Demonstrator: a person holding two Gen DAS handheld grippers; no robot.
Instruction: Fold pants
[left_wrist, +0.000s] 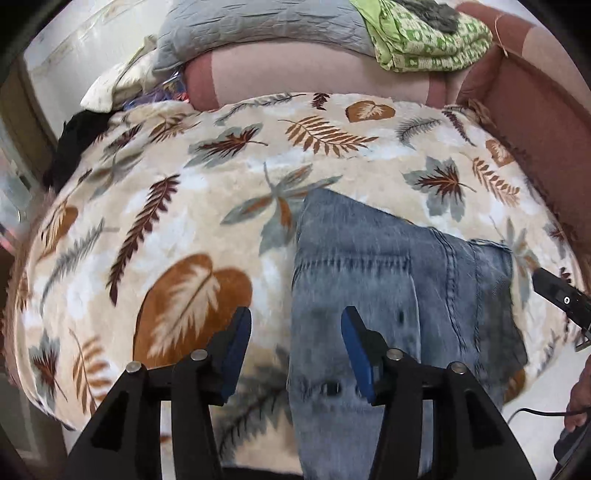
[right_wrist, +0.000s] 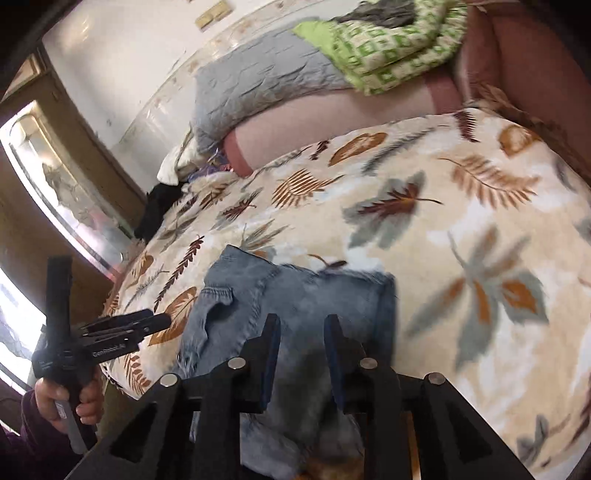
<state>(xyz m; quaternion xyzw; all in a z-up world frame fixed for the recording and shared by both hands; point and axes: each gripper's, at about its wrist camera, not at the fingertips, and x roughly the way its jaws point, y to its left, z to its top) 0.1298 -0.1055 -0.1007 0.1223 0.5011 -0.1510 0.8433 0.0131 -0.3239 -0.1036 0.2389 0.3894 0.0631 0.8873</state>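
Observation:
Light blue jeans (left_wrist: 369, 266) lie folded in a flat stack on a cream blanket with a leaf print (left_wrist: 166, 206). My left gripper (left_wrist: 295, 332) hovers over the stack's left edge, its blue pads (left_wrist: 238, 339) well apart with nothing pinched between them. In the right wrist view the jeans (right_wrist: 295, 295) lie under my right gripper (right_wrist: 303, 332). Its jaws stand a narrow gap apart and hold no cloth. The left gripper (right_wrist: 122, 325), held by a hand (right_wrist: 66, 402), shows at that view's left. The right gripper (left_wrist: 561, 299) shows at the left wrist view's right edge.
A grey quilt (left_wrist: 258, 29) and a green patterned blanket (left_wrist: 424, 37) lie on a pink cushion (left_wrist: 314, 77) at the back. A dark red padded side (left_wrist: 535, 110) runs along the right. A black garment (left_wrist: 77, 140) lies at the blanket's far left. A wooden cabinet with glass (right_wrist: 55, 177) stands left.

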